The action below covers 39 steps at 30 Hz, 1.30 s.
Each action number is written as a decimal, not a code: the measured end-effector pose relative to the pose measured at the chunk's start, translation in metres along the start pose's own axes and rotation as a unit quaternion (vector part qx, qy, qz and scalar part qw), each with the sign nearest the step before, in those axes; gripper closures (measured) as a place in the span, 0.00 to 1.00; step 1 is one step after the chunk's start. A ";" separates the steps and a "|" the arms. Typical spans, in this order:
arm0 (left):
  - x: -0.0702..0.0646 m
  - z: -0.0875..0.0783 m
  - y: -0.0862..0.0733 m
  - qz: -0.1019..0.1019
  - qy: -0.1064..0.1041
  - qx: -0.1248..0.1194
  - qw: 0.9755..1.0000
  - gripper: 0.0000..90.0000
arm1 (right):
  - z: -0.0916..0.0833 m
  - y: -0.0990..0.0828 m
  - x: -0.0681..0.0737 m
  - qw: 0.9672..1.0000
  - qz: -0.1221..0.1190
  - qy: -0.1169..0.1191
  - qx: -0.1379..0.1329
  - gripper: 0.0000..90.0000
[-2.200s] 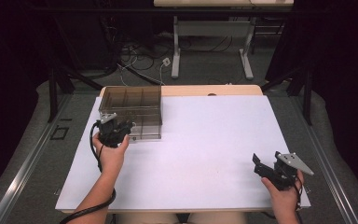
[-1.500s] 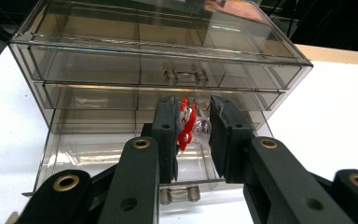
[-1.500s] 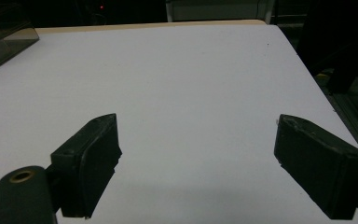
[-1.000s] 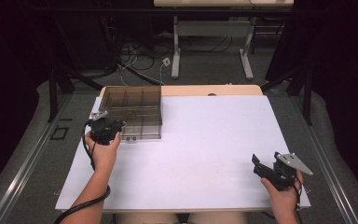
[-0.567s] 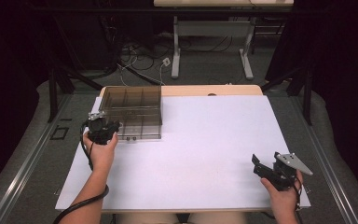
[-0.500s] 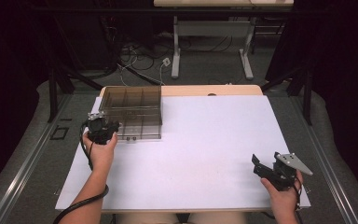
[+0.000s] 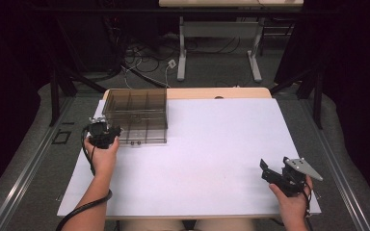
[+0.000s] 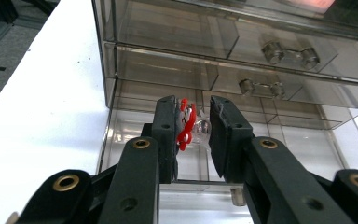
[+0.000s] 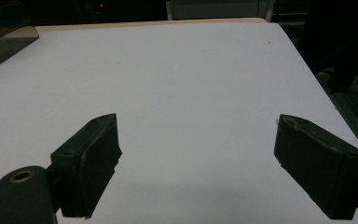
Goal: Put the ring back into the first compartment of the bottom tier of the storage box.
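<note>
We're at the clear drawer box [image 7: 136, 115], upper left of the high view, w/ the left gripper [image 7: 102, 134] at its front-left corner. In the left gripper view the jaws stand close together, as tight as they get, clenched on a small red-and-white piece [image 8: 185, 122] mid-frame, which sits against the left jaw; a small clear knob-like bit shows in the gap toward the right jaw. We can't tell for sure what the piece is: it may be a tag or a pull on the lowest drawer [image 8: 223, 140].

To do this step well, we judge: keep the grip firm, and if it's a pull, draw straight back along the drawer's run, not sideways, so the drawer doesn't jam and the light box doesn't slide on the white table top [image 7: 212, 144]. Go slow; the piece is small and could slip out.

Right gripper [image 7: 282, 175], lower right of the high view, is released: jaws wide apart in the right gripper view, nothing between them, apart from the box. We could bring it over to steady the box.

The box: smoky see-through plastic, stacked drawers w/ dividers, clear handles [image 8: 290, 52] at upper right of the left gripper view.
</note>
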State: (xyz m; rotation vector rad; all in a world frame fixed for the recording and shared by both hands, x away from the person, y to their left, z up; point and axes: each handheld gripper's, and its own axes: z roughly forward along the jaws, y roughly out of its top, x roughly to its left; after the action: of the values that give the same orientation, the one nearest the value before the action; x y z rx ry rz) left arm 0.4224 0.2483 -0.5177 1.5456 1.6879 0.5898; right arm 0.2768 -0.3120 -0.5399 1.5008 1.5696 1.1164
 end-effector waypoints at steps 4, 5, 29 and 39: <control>0.003 0.003 0.000 -0.001 0.009 0.010 1.000 0.81 | 0.000 0.000 0.000 1.000 0.000 0.000 0.001 0.15; 0.004 0.004 0.000 -0.001 0.011 0.012 1.000 0.81 | 0.000 0.000 0.000 1.000 0.001 0.000 0.001 0.15; 0.022 0.016 -0.002 -0.033 0.030 0.039 0.998 0.81 | 0.002 -0.001 0.000 1.000 0.001 0.004 -0.005 0.15; 0.016 0.019 0.001 -0.023 0.025 0.041 0.999 0.80 | 0.001 -0.001 0.000 1.000 0.001 0.003 0.000 0.15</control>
State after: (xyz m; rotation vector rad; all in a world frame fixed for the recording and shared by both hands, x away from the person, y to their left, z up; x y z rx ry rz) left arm 0.4383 0.2611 -0.5326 1.5577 1.7996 0.5450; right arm 0.2776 -0.3113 -0.5415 1.4995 1.5725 1.1236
